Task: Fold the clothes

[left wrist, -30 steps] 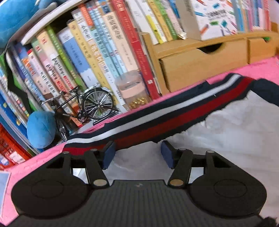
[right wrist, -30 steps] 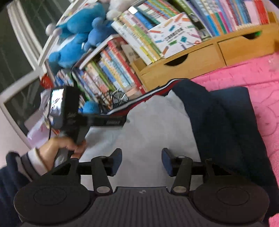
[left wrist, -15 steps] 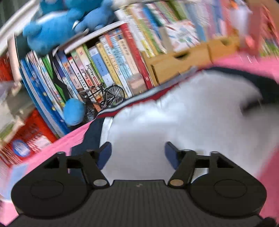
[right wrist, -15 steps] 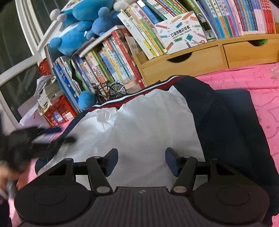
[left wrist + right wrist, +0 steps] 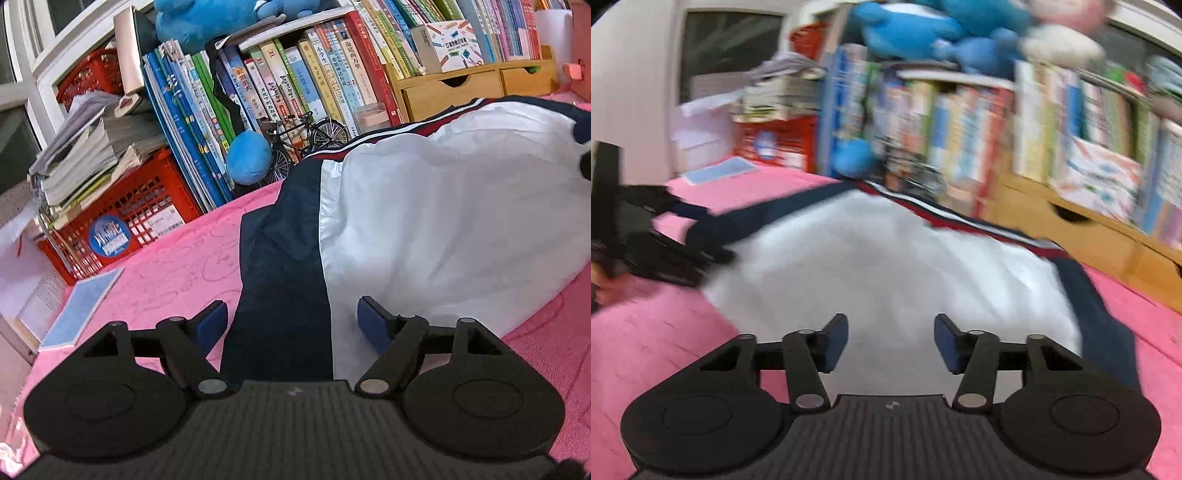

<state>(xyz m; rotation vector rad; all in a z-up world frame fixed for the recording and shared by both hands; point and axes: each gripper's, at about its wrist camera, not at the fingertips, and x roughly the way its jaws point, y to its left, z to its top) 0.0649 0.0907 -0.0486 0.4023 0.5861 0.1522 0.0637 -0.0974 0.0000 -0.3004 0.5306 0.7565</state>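
A white and navy jacket [image 5: 443, 206] lies spread on the pink bed cover [image 5: 166, 273], its red, white and navy striped hem toward the bookshelf. A navy sleeve [image 5: 280, 280] runs down between the fingers of my left gripper [image 5: 291, 325], which is open and hovers over it. My right gripper [image 5: 891, 339] is open above the near edge of the jacket [image 5: 886, 266]; that view is blurred. The left gripper [image 5: 646, 240] shows at the left edge of the right wrist view, near the navy sleeve [image 5: 757, 221].
A bookshelf [image 5: 314, 81] full of books lines the far side, with wooden drawers [image 5: 461, 88], a model bicycle [image 5: 303, 136], a blue plush [image 5: 247, 155] and a red crate [image 5: 122, 214]. A light blue book [image 5: 81, 306] lies at the bed's left edge.
My left gripper has pulled back from the striped hem toward the near left, now over the navy sleeve. The right gripper has swung left and lower toward the jacket's near edge.
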